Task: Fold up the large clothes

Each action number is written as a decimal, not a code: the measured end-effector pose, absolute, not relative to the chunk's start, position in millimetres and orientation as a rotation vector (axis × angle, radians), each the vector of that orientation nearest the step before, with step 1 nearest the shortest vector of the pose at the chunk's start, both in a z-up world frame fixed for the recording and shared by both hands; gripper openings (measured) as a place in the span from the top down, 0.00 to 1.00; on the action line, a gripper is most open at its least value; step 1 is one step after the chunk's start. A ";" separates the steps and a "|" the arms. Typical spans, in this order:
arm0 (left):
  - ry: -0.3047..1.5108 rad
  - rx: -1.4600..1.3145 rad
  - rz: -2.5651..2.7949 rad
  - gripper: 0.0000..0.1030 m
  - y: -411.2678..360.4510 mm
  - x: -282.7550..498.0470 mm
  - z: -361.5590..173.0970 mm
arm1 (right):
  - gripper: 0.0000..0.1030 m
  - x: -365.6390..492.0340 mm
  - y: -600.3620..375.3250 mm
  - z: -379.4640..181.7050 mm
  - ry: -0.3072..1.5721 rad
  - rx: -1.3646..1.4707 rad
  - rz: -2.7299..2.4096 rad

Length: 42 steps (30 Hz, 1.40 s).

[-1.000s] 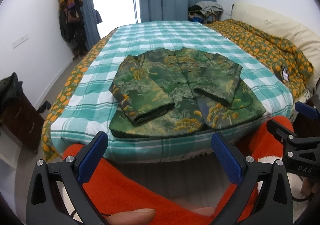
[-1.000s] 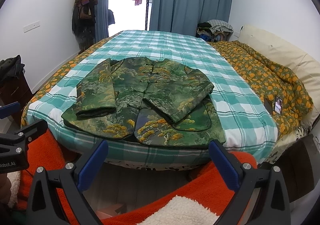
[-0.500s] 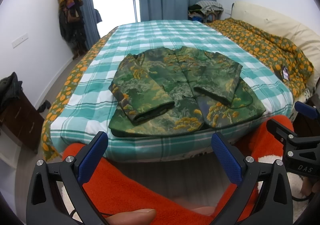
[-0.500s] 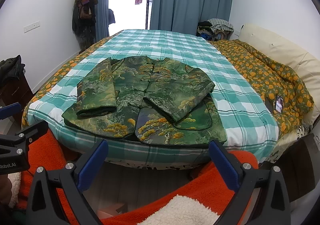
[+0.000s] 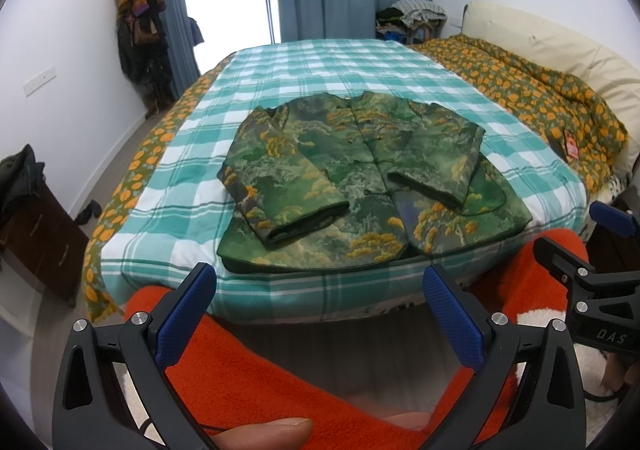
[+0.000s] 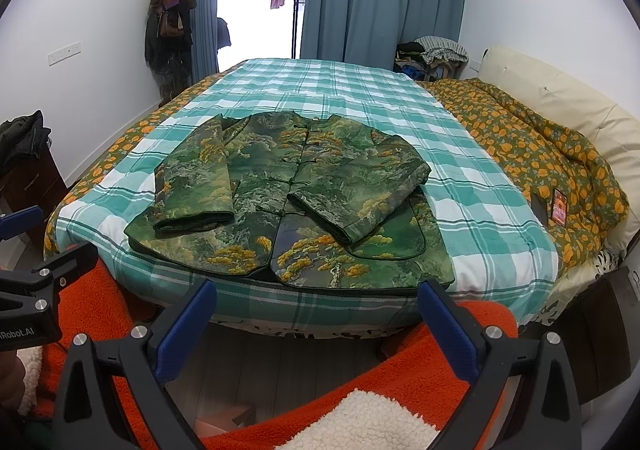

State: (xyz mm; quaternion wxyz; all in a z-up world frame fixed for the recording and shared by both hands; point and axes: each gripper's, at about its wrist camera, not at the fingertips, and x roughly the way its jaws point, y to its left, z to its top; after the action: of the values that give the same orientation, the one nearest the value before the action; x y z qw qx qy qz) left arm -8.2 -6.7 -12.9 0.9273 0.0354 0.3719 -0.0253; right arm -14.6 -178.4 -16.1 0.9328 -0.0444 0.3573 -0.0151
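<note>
A green jacket with yellow tree print (image 5: 360,174) lies flat, front up, near the foot of the bed; it also shows in the right wrist view (image 6: 292,194). Both sleeves are folded in across its front. My left gripper (image 5: 320,286) is open and empty, held short of the bed's near edge, apart from the jacket. My right gripper (image 6: 316,302) is open and empty too, also short of the bed edge. Each gripper shows at the edge of the other's view.
The bed carries a teal checked sheet (image 5: 328,66) and an orange-flowered quilt (image 5: 532,94) on the right with a phone (image 6: 559,206) on it. A dark cabinet (image 5: 36,234) stands left. Orange fleece sleeves (image 5: 256,374) lie below the grippers.
Both grippers have crept slightly closer to the bed. The jacket has not moved.
</note>
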 end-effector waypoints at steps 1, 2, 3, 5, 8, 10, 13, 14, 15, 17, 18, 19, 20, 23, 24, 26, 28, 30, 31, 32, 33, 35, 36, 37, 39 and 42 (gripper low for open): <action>0.762 0.072 -0.052 0.00 -6.7 -8.9 -13.4 | 0.01 -15.1 -177.6 -16.4 0.731 -0.091 -0.030; 0.762 0.073 -0.052 0.00 -6.7 -8.1 -12.8 | 0.01 -14.5 -178.6 -15.8 0.731 -0.090 -0.031; 0.762 0.073 -0.052 0.00 -6.7 -8.1 -12.7 | 0.01 -14.5 -178.4 -15.9 0.731 -0.090 -0.031; 0.762 0.073 -0.053 0.00 -6.8 -8.4 -13.0 | 0.01 -14.8 -177.6 -16.0 0.730 -0.090 -0.032; 0.763 0.074 -0.053 0.00 -6.8 -8.3 -12.9 | 0.01 -14.2 -178.4 -15.6 0.732 -0.089 -0.032; 0.763 0.074 -0.052 0.00 -6.6 -8.3 -12.8 | 0.01 -14.6 -177.6 -15.9 0.732 -0.089 -0.032; 0.764 0.074 -0.053 0.00 -6.6 -8.9 -13.1 | 0.01 -14.3 -177.9 -15.8 0.732 -0.089 -0.031; 0.764 0.074 -0.052 0.00 -6.6 -8.8 -13.0 | 0.01 -14.1 -178.4 -15.5 0.732 -0.089 -0.031; 0.763 0.074 -0.052 0.00 -6.7 -8.5 -12.8 | 0.01 -14.2 -178.2 -15.6 0.732 -0.089 -0.031; 0.764 0.074 -0.052 0.00 -6.9 -8.2 -12.6 | 0.01 -14.5 -177.5 -16.0 0.732 -0.089 -0.031; 0.764 0.074 -0.052 0.00 -6.9 -8.1 -12.6 | 0.01 -14.1 -178.3 -15.6 0.732 -0.089 -0.031; 0.764 0.075 -0.052 0.00 -6.9 -8.7 -12.9 | 0.01 -14.3 -177.7 -15.9 0.733 -0.089 -0.031; 0.764 0.074 -0.052 0.00 -6.9 -8.1 -12.5 | 0.01 -14.0 -178.4 -15.5 0.733 -0.089 -0.031; 0.765 0.075 -0.052 0.00 -7.0 -8.5 -12.9 | 0.01 -14.3 -177.5 -15.9 0.733 -0.088 -0.031; 0.764 0.074 -0.052 0.00 -7.1 -8.1 -12.5 | 0.01 -14.0 -178.2 -15.6 0.733 -0.089 -0.031; 0.764 0.075 -0.052 0.00 -7.2 -8.1 -12.5 | 0.01 -14.2 -177.9 -16.2 0.734 -0.089 -0.031; 0.764 0.075 -0.052 0.00 -7.2 -8.2 -12.6 | 0.01 -14.6 -177.0 -16.9 0.734 -0.089 -0.030; 0.765 0.075 -0.052 0.00 -7.2 -7.9 -12.4 | 0.01 -14.5 -176.5 -17.6 0.734 -0.089 -0.030; 0.765 0.075 -0.052 0.00 -7.2 -8.5 -12.7 | 0.01 -14.6 -176.3 -17.8 0.734 -0.089 -0.030; 0.765 0.075 -0.052 0.00 -7.3 -7.8 -12.3 | 0.01 -14.8 -176.0 -18.0 0.735 -0.089 -0.030; 0.765 0.075 -0.052 0.00 -7.3 -7.8 -12.3 | 0.01 -14.3 -176.9 -17.3 0.734 -0.089 -0.030; 0.765 0.076 -0.052 0.00 -7.4 -8.2 -12.5 | 0.01 -14.6 -176.3 -17.9 0.736 -0.089 -0.030; 0.765 0.076 -0.052 0.00 -7.4 -8.3 -12.5 | 0.01 -14.1 -176.3 -18.4 0.736 -0.089 -0.029; 0.765 0.076 -0.052 0.00 -7.4 -8.3 -12.6 | 0.01 -14.6 -175.4 -19.0 0.737 -0.089 -0.029; 0.765 0.076 -0.051 0.00 -7.5 -7.5 -12.0 | 0.01 -14.4 -175.7 -19.1 0.736 -0.090 -0.028; 0.766 0.075 -0.051 0.00 -7.6 -7.9 -12.3 | 0.01 -14.3 -175.7 -19.2 0.737 -0.090 -0.028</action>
State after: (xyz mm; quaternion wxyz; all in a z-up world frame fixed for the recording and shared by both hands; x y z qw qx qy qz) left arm -7.9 -7.6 -12.3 0.9265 0.0368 0.3736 -0.0250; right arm -14.3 -175.7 -19.2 0.9319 -0.0439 0.3599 -0.0138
